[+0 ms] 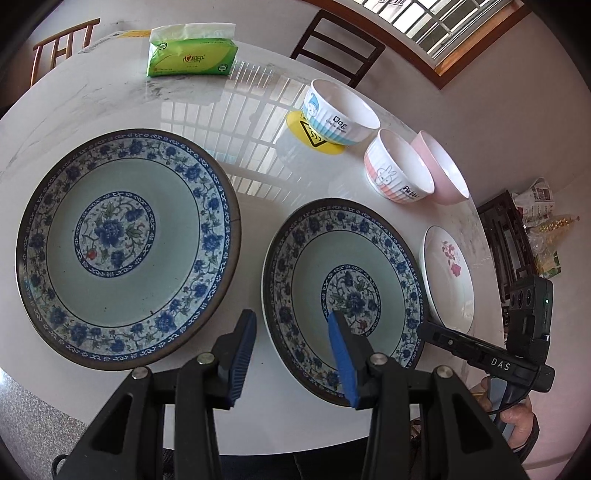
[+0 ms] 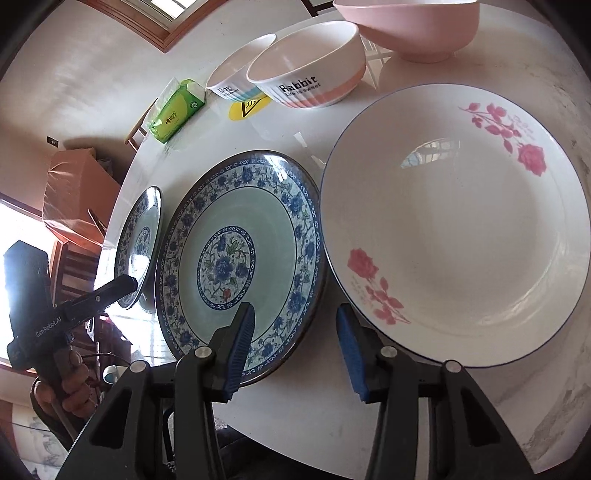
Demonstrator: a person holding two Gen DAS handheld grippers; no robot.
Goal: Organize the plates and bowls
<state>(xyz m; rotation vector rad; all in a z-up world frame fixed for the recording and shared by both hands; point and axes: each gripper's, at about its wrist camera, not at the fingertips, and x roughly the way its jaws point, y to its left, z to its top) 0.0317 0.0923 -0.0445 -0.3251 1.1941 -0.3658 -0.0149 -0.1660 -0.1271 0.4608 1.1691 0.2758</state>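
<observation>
Two blue-floral plates lie on the white round table (image 1: 258, 110): a large one (image 1: 125, 243) at left and a second one (image 1: 343, 295) in the middle. A white rose plate (image 1: 448, 273) (image 2: 454, 229) lies at right. Three bowls stand behind: a blue-striped "Dog" bowl (image 1: 340, 112), a pink-striped "Rabbit" bowl (image 1: 399, 170) (image 2: 310, 70) and a plain pink bowl (image 1: 439, 170) (image 2: 410, 26). My left gripper (image 1: 291, 321) is open and empty, its jaws astride the middle plate's near-left rim. My right gripper (image 2: 295, 314) is open and empty, above the gap between the middle plate (image 2: 240, 258) and the rose plate.
A green tissue pack (image 1: 192, 48) lies at the table's far side. A yellow warning sticker (image 1: 314, 134) sits under the Dog bowl. Chairs (image 1: 336, 48) stand behind the table. A cardboard box (image 2: 74, 192) and dark furniture stand beyond the table's edge.
</observation>
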